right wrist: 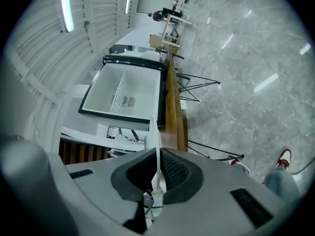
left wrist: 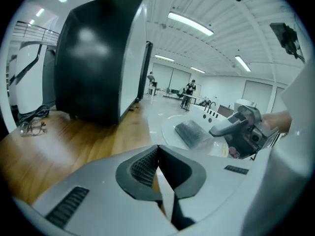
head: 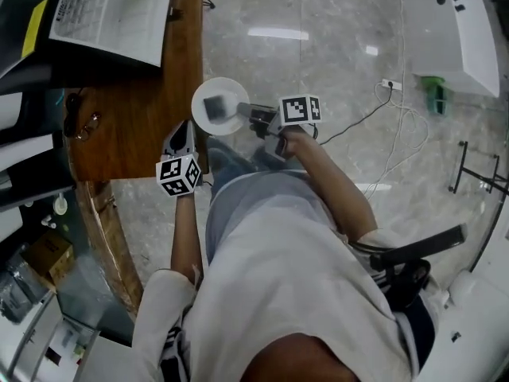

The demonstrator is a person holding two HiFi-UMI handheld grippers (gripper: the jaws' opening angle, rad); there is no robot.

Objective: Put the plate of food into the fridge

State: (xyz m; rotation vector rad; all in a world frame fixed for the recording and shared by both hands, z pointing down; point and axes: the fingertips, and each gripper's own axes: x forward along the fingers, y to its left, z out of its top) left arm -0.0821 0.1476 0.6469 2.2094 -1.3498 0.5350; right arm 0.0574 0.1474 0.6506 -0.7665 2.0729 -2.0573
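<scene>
A white plate with a grey block of food hangs level just off the edge of the wooden table. My right gripper is shut on its rim, which shows edge-on between the pads. The left gripper view has the plate and the food ahead, with the right gripper to their right. My left gripper is shut on nothing over the table edge. The dark fridge stands on the table, and its white inside is open.
A pair of glasses lies on the table near the fridge. Cables trail over the marble floor, a white machine stands at the far right, and a black chair is behind the person. Metal stand legs stick out beside the table.
</scene>
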